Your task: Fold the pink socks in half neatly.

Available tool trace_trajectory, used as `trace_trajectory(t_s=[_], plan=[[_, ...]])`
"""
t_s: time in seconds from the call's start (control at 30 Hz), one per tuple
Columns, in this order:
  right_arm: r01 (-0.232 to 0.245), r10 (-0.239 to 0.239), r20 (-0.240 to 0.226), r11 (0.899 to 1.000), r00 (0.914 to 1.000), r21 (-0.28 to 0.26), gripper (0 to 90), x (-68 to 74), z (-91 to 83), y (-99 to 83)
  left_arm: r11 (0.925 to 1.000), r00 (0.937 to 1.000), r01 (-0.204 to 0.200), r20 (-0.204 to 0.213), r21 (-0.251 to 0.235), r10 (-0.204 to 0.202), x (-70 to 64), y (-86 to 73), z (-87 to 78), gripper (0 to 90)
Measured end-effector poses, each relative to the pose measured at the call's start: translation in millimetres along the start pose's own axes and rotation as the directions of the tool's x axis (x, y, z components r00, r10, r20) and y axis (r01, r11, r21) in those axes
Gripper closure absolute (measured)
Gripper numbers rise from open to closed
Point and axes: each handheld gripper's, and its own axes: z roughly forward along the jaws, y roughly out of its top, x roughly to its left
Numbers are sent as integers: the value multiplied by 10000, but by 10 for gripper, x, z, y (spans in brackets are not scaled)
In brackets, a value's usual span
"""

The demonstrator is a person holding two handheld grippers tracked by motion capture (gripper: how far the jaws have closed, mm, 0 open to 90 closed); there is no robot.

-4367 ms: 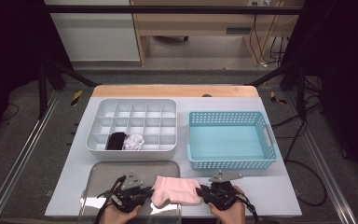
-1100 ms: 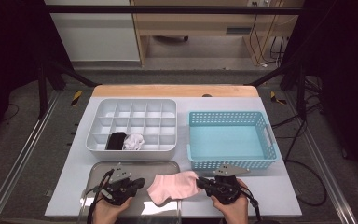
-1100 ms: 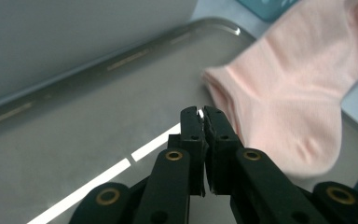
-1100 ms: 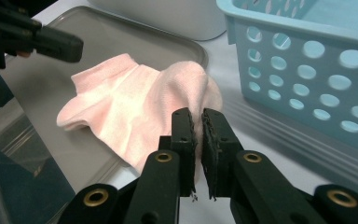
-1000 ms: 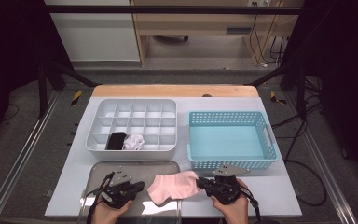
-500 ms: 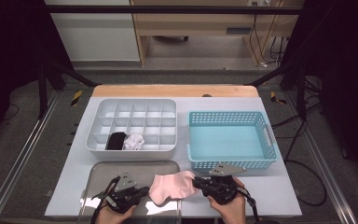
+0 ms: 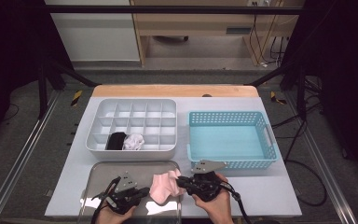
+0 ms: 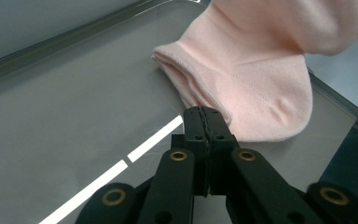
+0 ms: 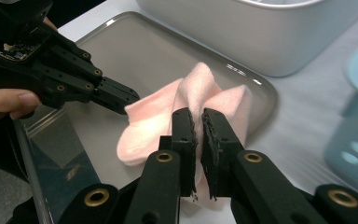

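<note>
Pinching the pink sock (image 9: 186,116) with my right hand-held gripper (image 9: 196,122), I am holding a raised fold of it between jaws that are nearly pressed together, while the rest of the fabric is lying on the metal tray (image 7: 102,175) at the near edge of the desk (image 7: 284,186). My left hand-held gripper (image 8: 207,122) is sitting with its jaws pressed together right at the sock's heel edge, and I cannot tell whether any cloth is actually caught between them. That is what is worrying me: if the left side is gripping nothing, any folding or stretching pull is going to drag the sock sideways and bunch it. The right grip is taking only a thin ridge of knit, so a sharp lift is risking a slip. Beyond the tray, the white divided organizer (image 7: 135,109) is already holding a black item (image 7: 117,140) and a white one (image 7: 134,141), and the blue basket (image 7: 230,119) is standing close to my right hand (image 7: 214,203), where a careless swing could be clipping its wall.
</note>
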Motion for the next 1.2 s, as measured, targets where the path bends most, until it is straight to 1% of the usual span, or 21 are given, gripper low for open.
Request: trace_trajectory(t_s=[0.2,0.33,0.37,0.53,0.7,0.73,0.8,0.83,0.93,1.0,1.1,1.2], plan=[[259,-253,-153,9987,9996,437,838,66,171,78,10000,10000,-6,-7,2,6,-4,0,8,885],[292,-274,-315,9978,9991,600,836,108,274,101,10000,10000,-14,-12,14,14,-7,-1,16,885],[316,-290,-397,9972,9988,670,836,128,326,109,10000,10000,-18,-12,17,18,-7,-1,16,885],[403,-357,-582,9959,9977,805,832,180,436,148,10000,10000,-30,-27,44,30,-4,-2,24,886],[638,-574,-595,9915,9966,1129,818,229,570,125,10000,10000,-15,-37,46,15,-3,-3,23,886],[597,-528,-608,9911,9968,1186,817,237,589,115,10000,10000,2,-33,57,-2,-1,-2,21,886],[640,-563,-615,9893,9965,1309,809,242,636,87,10000,10000,37,-41,-26,-38,10,1,5,885],[680,-611,-542,9882,9967,1371,799,250,656,79,10000,10000,60,-44,-74,-60,17,4,-5,885],[732,-652,-612,9876,9960,1390,759,274,676,74,9996,9998,193,-52,-225,-194,43,9,-43,882],[784,-704,-634,9879,9955,1339,717,276,654,87,9995,9997,226,-37,-238,-227,52,8,-50,881],[659,-600,-661,9937,9960,912,683,263,555,130,9994,9996,264,-54,-215,-265,60,6,-51,881],[575,-540,-629,9969,9966,546,684,234,444,160,9992,9995,309,-74,-235,-311,61,7,-59,881]])
